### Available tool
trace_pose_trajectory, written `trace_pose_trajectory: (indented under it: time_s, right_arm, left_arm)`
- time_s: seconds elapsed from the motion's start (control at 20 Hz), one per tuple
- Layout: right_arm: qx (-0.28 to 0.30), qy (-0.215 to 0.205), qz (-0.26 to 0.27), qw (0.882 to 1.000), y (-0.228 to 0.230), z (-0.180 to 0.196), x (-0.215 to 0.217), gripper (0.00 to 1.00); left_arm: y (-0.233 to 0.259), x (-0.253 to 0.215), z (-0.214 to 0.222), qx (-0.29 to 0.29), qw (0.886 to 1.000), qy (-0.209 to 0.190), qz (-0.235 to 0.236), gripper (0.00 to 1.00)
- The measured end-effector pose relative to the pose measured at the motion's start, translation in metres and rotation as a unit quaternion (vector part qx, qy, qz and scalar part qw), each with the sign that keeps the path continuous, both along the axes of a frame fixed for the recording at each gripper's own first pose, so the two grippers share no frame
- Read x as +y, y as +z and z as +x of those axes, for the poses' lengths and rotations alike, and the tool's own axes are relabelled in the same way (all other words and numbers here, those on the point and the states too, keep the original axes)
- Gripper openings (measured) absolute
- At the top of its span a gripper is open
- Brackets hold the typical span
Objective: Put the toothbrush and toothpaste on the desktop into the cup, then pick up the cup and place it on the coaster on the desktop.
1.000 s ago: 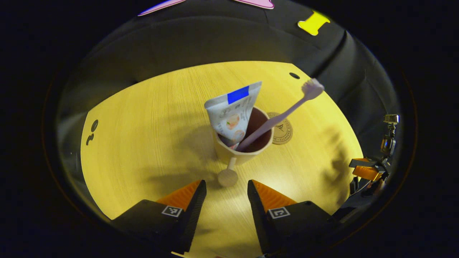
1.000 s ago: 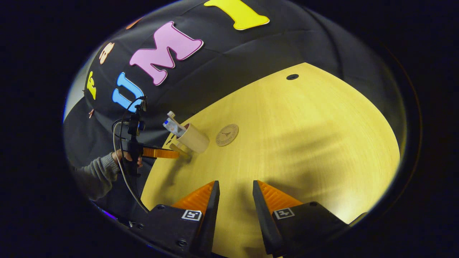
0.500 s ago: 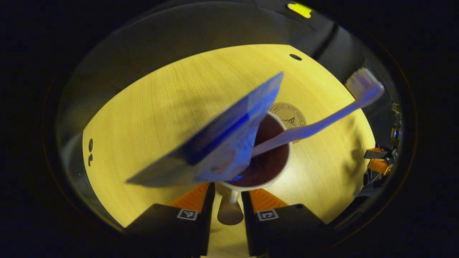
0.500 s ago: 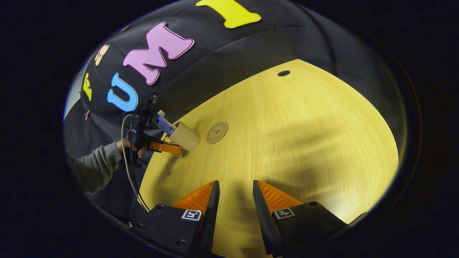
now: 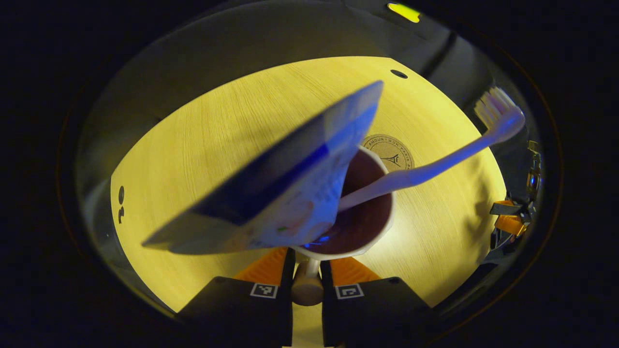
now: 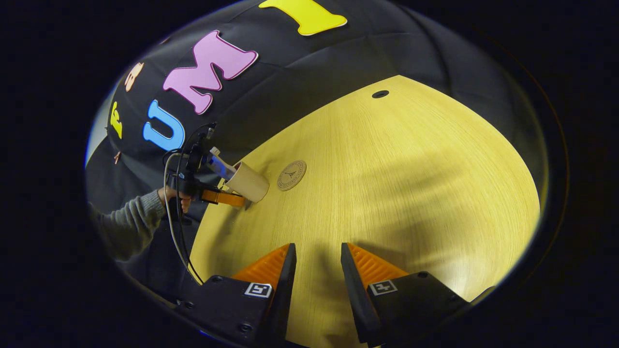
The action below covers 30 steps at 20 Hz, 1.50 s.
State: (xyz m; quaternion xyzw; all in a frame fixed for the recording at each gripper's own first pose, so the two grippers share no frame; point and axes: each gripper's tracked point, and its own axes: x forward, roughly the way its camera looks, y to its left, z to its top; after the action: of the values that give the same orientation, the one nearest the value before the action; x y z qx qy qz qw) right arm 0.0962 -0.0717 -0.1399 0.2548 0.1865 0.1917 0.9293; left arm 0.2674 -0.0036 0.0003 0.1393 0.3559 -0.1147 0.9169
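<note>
Left tongs (image 5: 306,265) apparently pinch cup (image 5: 375,237) handle (toothbrush (image 5: 435,166) inside).

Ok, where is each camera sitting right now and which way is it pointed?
Left gripper view: rides the left gripper, looking along its fingers, closed on the cup handle, over the cup, toothpaste and toothbrush toward the coaster.
Right gripper view: rides the right gripper, held open above the desktop, looking across at the left gripper and the hand holding it.
Shared: cup, coaster, desktop.
</note>
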Motion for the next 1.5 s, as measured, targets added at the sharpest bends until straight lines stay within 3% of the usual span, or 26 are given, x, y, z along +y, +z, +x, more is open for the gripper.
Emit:
trace_pose_trajectory:
  time_s: [0.3,0.35,0.55,0.65,1.0,1.5]
  right_arm:
    - [-0.007,-0.003,0.0,1.0,0.003,-0.004,0.0,0.58]
    - [-0.008,-0.004,0.002,1.0,0.005,-0.006,-0.001,0.58]
    - [-0.011,-0.01,0.008,1.0,0.006,-0.01,-0.003,0.58]
    - [-0.013,-0.012,0.01,1.0,0.007,-0.015,-0.006,0.58]
    - [-0.01,-0.039,0.014,0.999,0.002,-0.024,-0.033,0.58]
    - [0.0,-0.071,0.031,0.997,-0.011,-0.033,-0.067,0.58]
  left_arm:
    - [0.013,-0.003,-0.006,-0.024,1.0,0.0,0.001,0.33]
    - [0.015,-0.005,-0.008,-0.026,1.0,-0.004,0.006,0.28]
    - [0.022,-0.023,-0.013,-0.033,0.999,-0.021,0.013,0.32]
    - [0.026,-0.036,-0.014,-0.033,0.999,-0.031,0.015,0.28]
    - [0.031,-0.083,0.0,-0.036,0.997,-0.063,0.033,0.28]
    - [0.028,-0.116,0.019,-0.033,0.995,-0.072,0.058,0.28]
